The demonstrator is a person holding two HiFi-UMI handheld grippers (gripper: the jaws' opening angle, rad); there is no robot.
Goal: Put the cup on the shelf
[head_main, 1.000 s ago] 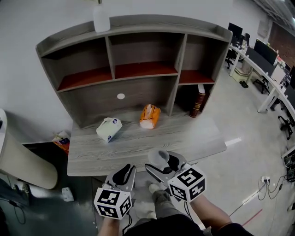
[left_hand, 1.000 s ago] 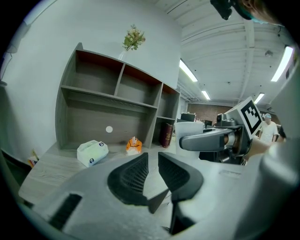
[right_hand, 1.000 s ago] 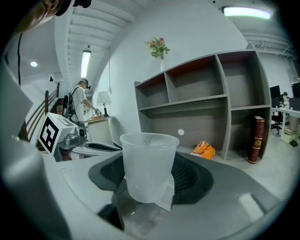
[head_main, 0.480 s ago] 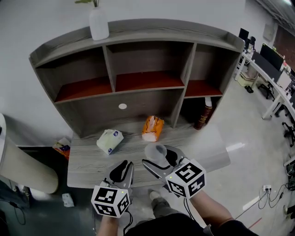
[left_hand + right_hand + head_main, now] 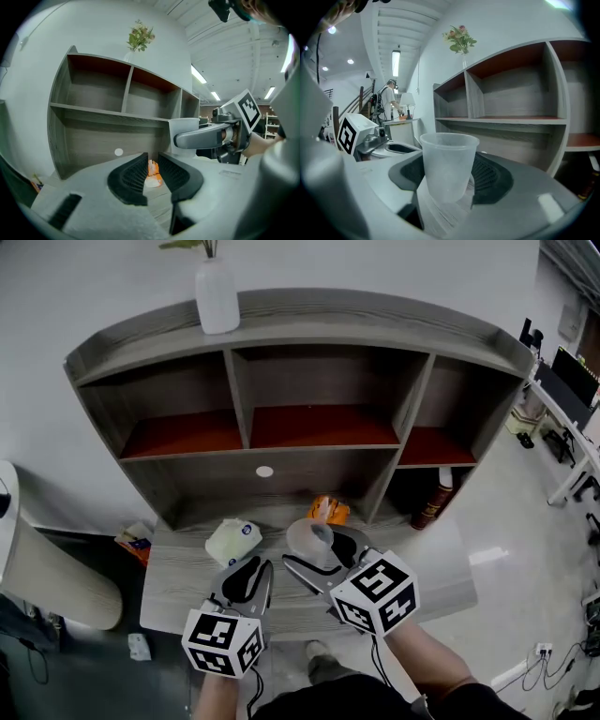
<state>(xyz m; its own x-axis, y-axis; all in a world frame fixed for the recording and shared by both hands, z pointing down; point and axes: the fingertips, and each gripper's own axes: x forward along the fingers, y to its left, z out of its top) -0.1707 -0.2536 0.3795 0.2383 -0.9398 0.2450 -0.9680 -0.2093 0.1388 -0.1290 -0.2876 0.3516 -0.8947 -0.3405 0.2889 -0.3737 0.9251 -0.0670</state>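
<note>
At the left of the head view, the left gripper (image 5: 247, 576) hangs over the desk top (image 5: 173, 568). Its jaws are drawn to a narrow slit with nothing between them. A white packet (image 5: 232, 540) lies just beyond it. To its right, the right gripper (image 5: 317, 555) holds the cup (image 5: 307, 540), a translucent plastic one, upright. The jaws are spread wide, with the pads pressed on its lower wall. The cup is in the air above the desk, short of the shelf unit (image 5: 323, 442) and near an orange packet (image 5: 330, 510).

Status: pickup complete; placement not yet done.

Remaining: carry the cup forward to one of the three red-floored compartments, in which nothing is visible. Set it down upright, then release.
</note>
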